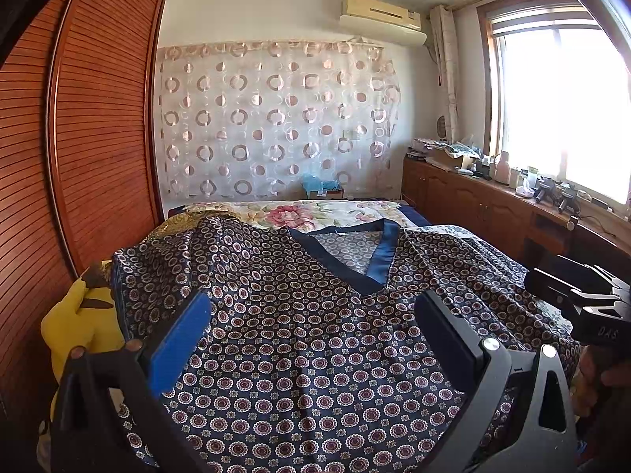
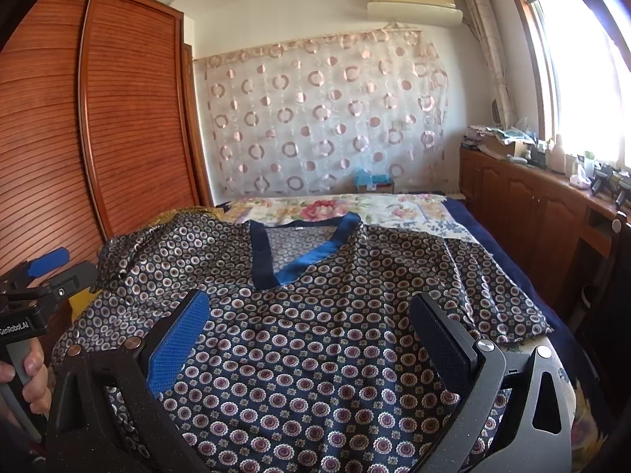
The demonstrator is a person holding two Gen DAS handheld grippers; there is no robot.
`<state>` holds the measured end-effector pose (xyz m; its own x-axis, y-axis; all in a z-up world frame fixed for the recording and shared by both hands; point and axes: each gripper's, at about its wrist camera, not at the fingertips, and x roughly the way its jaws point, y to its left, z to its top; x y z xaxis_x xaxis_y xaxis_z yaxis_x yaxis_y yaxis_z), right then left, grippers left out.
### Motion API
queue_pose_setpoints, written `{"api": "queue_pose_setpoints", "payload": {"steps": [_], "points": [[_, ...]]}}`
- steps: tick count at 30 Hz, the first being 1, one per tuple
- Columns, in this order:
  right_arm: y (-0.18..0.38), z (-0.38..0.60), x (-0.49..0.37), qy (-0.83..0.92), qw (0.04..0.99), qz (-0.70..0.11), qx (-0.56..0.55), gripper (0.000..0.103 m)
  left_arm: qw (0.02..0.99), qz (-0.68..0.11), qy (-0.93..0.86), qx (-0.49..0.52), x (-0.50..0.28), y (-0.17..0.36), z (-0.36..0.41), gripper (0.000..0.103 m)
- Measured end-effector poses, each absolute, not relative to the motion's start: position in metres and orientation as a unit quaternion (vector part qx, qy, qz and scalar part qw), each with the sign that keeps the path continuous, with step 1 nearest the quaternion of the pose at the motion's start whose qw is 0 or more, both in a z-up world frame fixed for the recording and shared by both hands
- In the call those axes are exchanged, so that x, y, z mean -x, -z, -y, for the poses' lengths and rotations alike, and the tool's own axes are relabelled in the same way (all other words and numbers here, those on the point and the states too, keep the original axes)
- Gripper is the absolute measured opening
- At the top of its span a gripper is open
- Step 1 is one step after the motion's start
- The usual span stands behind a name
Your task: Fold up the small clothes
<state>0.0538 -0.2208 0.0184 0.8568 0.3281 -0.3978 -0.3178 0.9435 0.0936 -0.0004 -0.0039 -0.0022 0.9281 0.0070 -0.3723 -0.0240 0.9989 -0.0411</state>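
Note:
A dark blue patterned top (image 1: 299, 339) (image 2: 315, 347) with a plain blue V-neck band (image 1: 378, 252) (image 2: 311, 252) lies spread face up on the bed, its neck toward the far wall. My left gripper (image 1: 315, 315) hovers open just above its chest, nothing between the fingers. My right gripper (image 2: 311, 315) is open too, over the same cloth further right. In the left wrist view the body of the right gripper shows at the right edge; in the right wrist view the left gripper's blue pad (image 2: 47, 262) and a hand (image 2: 33, 374) show at the left edge.
A floral bedspread (image 1: 315, 213) (image 2: 355, 209) covers the bed beyond the top. A wooden slatted wardrobe (image 1: 98, 118) (image 2: 118, 118) stands left. A yellow plush toy (image 1: 79, 323) lies by the bed's left edge. A cluttered wooden cabinet (image 1: 493, 201) (image 2: 532, 205) runs under the window at right.

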Motion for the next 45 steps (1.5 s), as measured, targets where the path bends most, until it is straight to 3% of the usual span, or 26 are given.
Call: {"api": "queue_pose_setpoints", "payload": {"steps": [45], "points": [[-0.0187,0.2208,-0.0536,-0.167,0.964,-0.207,-0.014,0.103,0.982,-0.185,-0.009,0.02,0.0018,-0.0024,0.0042,0.103]]}}
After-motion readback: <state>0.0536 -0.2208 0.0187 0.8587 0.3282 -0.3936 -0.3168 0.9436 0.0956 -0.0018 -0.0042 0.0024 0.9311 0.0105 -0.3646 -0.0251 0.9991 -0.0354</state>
